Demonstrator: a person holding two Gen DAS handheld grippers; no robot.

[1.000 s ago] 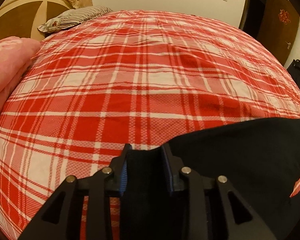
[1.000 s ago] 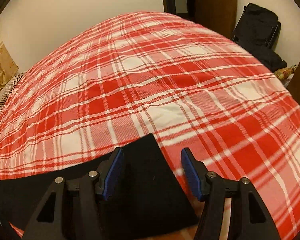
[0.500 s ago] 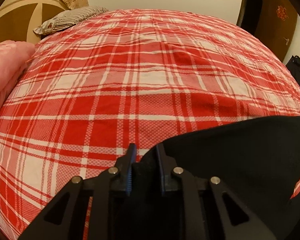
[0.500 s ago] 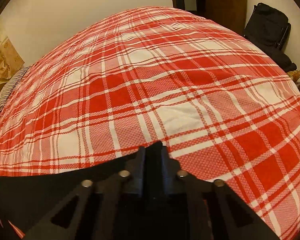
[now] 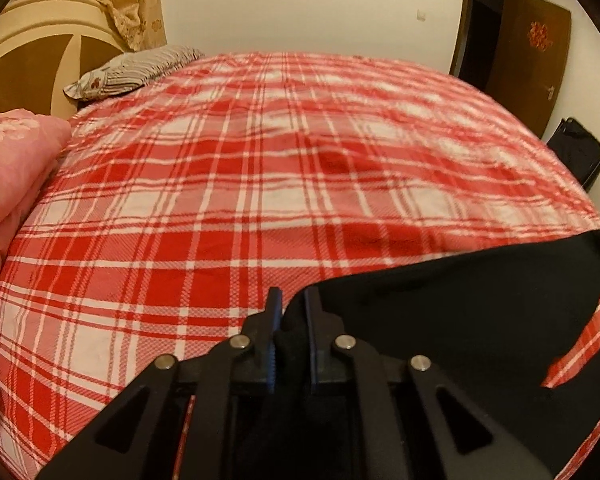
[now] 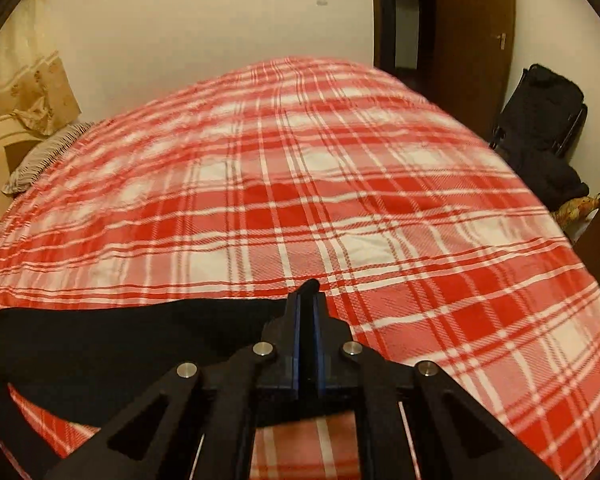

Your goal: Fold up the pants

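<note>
Black pants (image 5: pixel 440 320) clamped in both downward-angled grippers, left gripper (image 5: pixel 291 300) and right gripper (image 6: pixel 309 294).

A home bedroom: a bed (image 5: pixel 260 200) under a red plaid sheet, a curved headboard (image 5: pixel 40 48), a striped pillow (image 5: pixel 136 68), a pink quilt (image 5: pixel 8 168), and wooden doors (image 6: pixel 472 20).

Matte black left gripper (image 5: pixel 291 304) and right gripper (image 6: pixel 309 300): angular linkage arms, silver round rivets, blue-faced pads (image 6: pixel 296 320) inside.

The right claw (image 6: pixel 308 300) pinches a corner of the black pants (image 6: pixel 120 336) above the plaid bedspread (image 6: pixel 340 200).
</note>
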